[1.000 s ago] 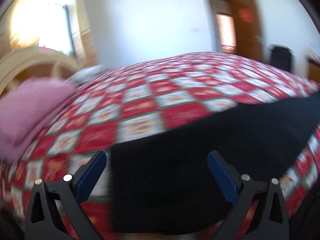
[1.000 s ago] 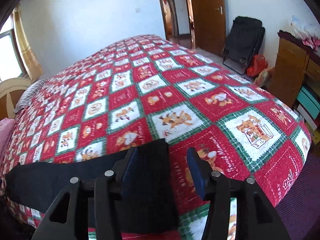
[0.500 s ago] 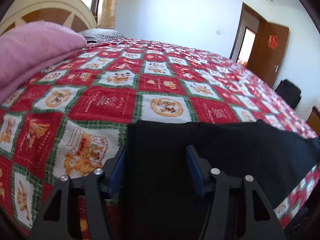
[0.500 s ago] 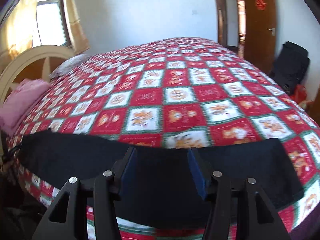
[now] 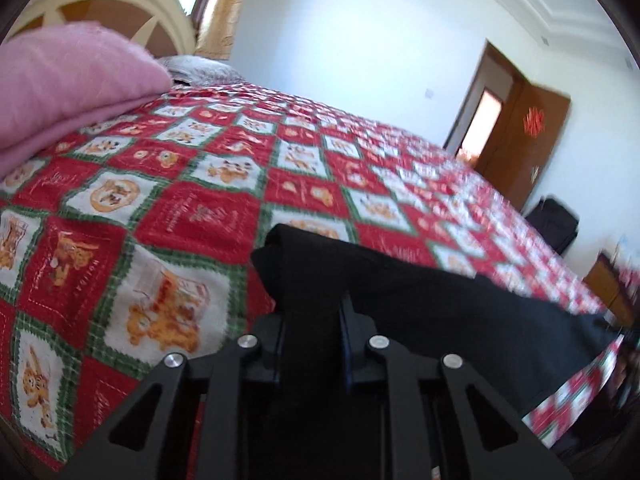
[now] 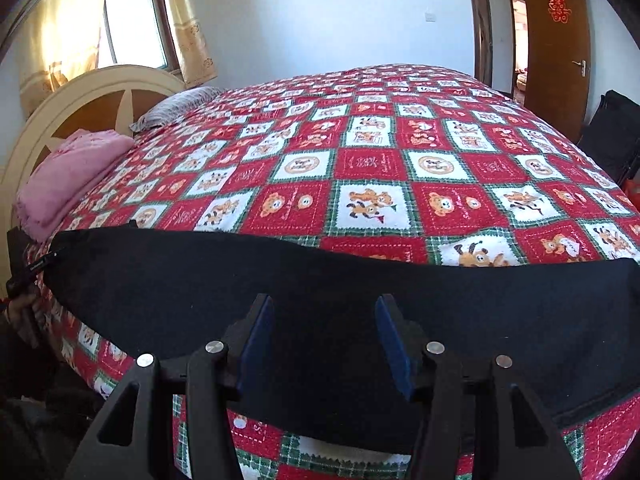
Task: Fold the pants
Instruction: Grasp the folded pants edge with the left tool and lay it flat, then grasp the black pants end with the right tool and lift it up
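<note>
The pants [image 6: 320,280] lie across the near edge of the bed [image 6: 360,140]. At their left end the left tool [image 5: 310,320] is closed on a bunched fold of the pants; over their middle sits the right tool [image 6: 325,334], apart. Left of the pants lies a folded blanket [image 6: 68,176], the headboard [image 6: 92,96] behind it, a pillow [image 6: 176,106] beyond.

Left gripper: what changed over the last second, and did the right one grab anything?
The left gripper went from wide open over the end of the black pants to shut on a bunched fold of them, lifting that end off the quilt. The right gripper swung from the other end to the middle and took nothing. The pink blanket stayed put.
</note>
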`<state>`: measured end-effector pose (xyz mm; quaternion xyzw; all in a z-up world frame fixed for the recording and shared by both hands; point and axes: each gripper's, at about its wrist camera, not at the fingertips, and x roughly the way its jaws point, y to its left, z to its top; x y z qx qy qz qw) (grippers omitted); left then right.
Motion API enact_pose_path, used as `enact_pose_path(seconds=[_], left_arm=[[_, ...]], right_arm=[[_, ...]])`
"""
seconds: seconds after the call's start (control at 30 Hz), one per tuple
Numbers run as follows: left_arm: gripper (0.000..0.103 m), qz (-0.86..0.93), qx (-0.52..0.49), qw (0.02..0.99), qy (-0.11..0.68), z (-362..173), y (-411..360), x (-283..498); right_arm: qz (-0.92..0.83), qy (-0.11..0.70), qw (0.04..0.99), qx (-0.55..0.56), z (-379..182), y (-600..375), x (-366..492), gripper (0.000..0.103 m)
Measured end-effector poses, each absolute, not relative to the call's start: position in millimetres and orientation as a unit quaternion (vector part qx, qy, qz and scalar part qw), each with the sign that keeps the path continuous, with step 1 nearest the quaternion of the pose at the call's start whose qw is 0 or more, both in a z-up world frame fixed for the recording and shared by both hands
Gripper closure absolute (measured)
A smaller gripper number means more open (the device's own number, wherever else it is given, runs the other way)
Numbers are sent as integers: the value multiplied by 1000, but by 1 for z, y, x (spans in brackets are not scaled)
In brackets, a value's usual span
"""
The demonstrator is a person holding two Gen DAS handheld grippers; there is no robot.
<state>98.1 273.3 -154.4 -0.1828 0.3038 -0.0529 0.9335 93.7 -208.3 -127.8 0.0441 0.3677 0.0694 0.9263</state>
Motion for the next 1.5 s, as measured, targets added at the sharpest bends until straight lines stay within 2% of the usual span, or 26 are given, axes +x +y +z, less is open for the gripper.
enact_pose_path(seconds=[0.17,0.33,0.43,0.5,0.67,0.73,0.77,0.8,0.87,1.0,1.13,1.2,1.33,1.5], left_arm=[[81,-1,-212,934,287,-140,319,101],[80,0,-184,920,345,-163,335,117],[65,9,-169,920,353,-173,334,117],[48,21,-180,921,346,-177,339,112],[45,45,-170,927,332,-170,342,97],[40,63,-145,936,314,-158,341,87],[33,72,-133,941,303,-153,339,83],[27,81,-122,946,290,-146,336,76],[23,80,-117,950,276,-139,333,71],[20,47,-113,953,278,-135,311,73],[19,14,-84,952,293,-136,277,77],[12,4,-72,949,308,-141,263,81],[12,0,-36,944,329,-151,234,86],[11,3,-6,933,359,-169,213,93]], right_arm=[[60,358,930,58,-124,-217,90,44],[58,373,924,53,-134,-217,92,42],[59,390,917,55,-143,-222,90,42],[52,418,905,63,-154,-234,90,39],[67,413,904,87,-149,-254,84,38],[64,380,918,88,-131,-262,79,38],[59,365,924,95,-122,-270,78,36],[51,360,926,101,-118,-277,80,32],[30,368,922,116,-117,-294,89,26],[-22,421,893,155,-145,-333,120,26],[-14,394,901,182,-132,-337,112,26],[-11,380,908,178,-122,-329,100,26],[33,381,910,159,-118,-305,80,26],[47,429,897,94,-152,-270,73,26]])
